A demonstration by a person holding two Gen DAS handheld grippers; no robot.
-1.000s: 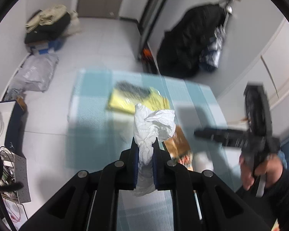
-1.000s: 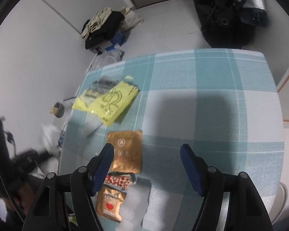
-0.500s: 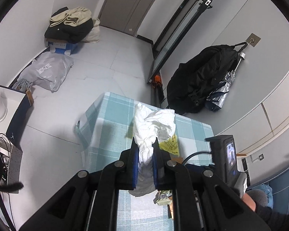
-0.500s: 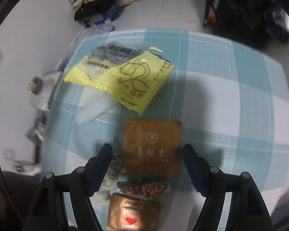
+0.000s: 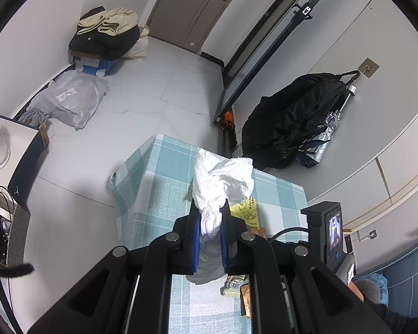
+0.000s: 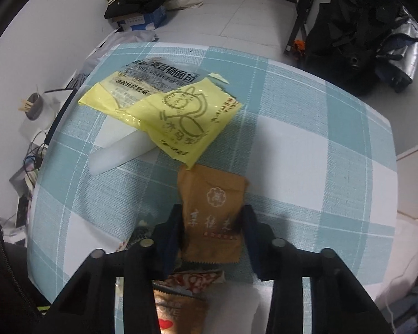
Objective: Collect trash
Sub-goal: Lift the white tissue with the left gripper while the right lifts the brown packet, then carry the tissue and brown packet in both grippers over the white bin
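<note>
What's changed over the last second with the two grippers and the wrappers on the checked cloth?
The right gripper moved over the brown foil sachet; its jaws have just been closing and now pinch the sachet's sides. Unchanged: the left gripper stays shut on the crumpled white tissue, and the yellow plastic wrapper lies where it was.

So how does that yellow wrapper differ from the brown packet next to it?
The yellow wrapper is larger, crumpled and folded over; the brown packet is smaller and lies flatter. The yellow wrapper lies free on the checked tablecloth, while the brown packet sits between the right gripper fingers, which have just been closing on it. Both carry printed characters.
</note>
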